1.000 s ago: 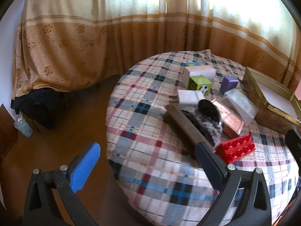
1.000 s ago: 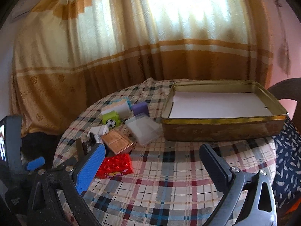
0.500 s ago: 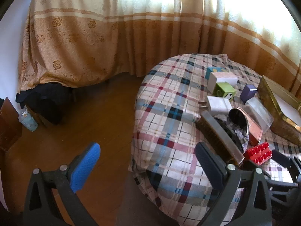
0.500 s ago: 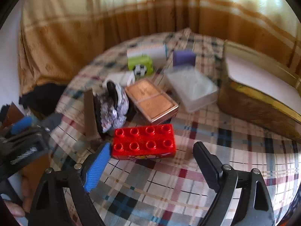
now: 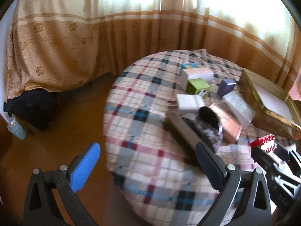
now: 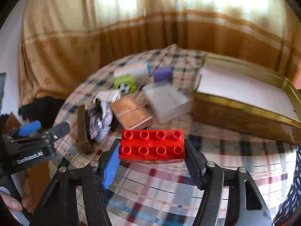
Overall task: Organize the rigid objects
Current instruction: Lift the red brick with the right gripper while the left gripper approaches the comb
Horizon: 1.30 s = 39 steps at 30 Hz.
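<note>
A red studded brick lies on the plaid tablecloth. It sits between the pads of my right gripper, whose jaws are closing; the blue pad and the dark pad meet its two short ends. The left wrist view catches that brick and the right gripper at its far right edge. My left gripper is open and holds nothing, hovering at the table's left rim above the floor; it also shows in the right wrist view as the left gripper. A gold tin tray lined with white paper stands to the right.
Behind the brick lie a wooden brush with a patterned item on it, a copper box, a clear box, a green cube, a purple box and a white box. Curtains hang behind the table.
My right gripper came down and forward onto the red brick and its jaws narrowed from wide open to the brick's ends. The left gripper's view shifted a little; it stayed open.
</note>
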{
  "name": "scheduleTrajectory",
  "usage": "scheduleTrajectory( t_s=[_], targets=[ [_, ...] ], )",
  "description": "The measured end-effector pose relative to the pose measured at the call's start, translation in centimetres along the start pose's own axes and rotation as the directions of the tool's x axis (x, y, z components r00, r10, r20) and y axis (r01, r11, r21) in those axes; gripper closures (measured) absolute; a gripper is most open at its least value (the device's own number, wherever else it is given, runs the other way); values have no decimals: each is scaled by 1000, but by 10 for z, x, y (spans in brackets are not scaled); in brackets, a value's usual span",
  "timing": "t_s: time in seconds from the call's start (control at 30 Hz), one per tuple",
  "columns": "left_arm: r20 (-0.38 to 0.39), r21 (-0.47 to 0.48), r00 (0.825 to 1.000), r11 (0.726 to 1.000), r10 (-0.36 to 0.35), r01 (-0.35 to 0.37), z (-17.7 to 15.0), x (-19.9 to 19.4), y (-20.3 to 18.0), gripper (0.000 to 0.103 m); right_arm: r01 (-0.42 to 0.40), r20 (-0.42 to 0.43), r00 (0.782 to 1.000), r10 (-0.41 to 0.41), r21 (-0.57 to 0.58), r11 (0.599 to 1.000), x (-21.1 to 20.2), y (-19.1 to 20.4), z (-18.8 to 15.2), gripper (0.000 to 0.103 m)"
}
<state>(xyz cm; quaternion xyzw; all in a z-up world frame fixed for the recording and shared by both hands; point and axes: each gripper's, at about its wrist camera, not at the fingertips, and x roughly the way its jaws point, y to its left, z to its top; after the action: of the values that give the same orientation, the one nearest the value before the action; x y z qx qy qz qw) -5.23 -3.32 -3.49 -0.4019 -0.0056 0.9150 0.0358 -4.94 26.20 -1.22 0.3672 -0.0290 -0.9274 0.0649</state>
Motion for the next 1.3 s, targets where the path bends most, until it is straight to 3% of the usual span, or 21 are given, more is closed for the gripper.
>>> scheduleTrajectory(
  t_s=[0.1, 0.2, 0.43, 0.57, 0.63, 0.73, 0.83, 0.93, 1.1, 1.3],
  targets=[
    [2, -10, 1000, 1000, 13, -13, 9, 6, -9, 0, -4, 32, 999, 3, 29, 1000, -8, -7, 1, 37],
    [-51, 3, 996, 998, 69, -69, 14, 24, -16, 0, -7, 36, 999, 5, 45, 999, -7, -10, 3, 37],
    [-97, -11, 992, 997, 76, -78, 18, 28, -1, 0, -26, 16, 1000, 25, 63, 998, -2, -14, 0, 37],
    [-113, 13, 981, 987, 158, -157, 18, 26, 11, 1, -38, 21, 999, 37, 75, 996, -2, -16, 1, 37],
    [-125, -1, 983, 991, 134, -135, 18, 27, 13, 1, -44, 21, 999, 43, 80, 996, -2, -15, 0, 37],
    [-121, -25, 992, 999, 43, -47, 18, 21, 4, 1, -48, 36, 998, 45, 76, 996, -6, -14, 0, 37],
    [-124, 63, 991, 997, 42, -35, 12, 18, -20, 1, -44, 51, 998, 40, 75, 996, -11, -16, 1, 37],
    [-152, 89, 988, 996, -12, 26, 4, 15, -32, 1, -40, 52, 998, 36, 83, 996, -13, -19, 1, 37],
    [-202, 154, 977, 987, 70, -39, -1, 35, -42, 0, -48, 50, 998, 42, 110, 993, -13, -25, 2, 37],
    [-201, 32, 976, 997, 81, -76, 7, 36, 1, 1, -52, 54, 997, 47, 111, 992, -13, -26, 1, 37]
  ],
)
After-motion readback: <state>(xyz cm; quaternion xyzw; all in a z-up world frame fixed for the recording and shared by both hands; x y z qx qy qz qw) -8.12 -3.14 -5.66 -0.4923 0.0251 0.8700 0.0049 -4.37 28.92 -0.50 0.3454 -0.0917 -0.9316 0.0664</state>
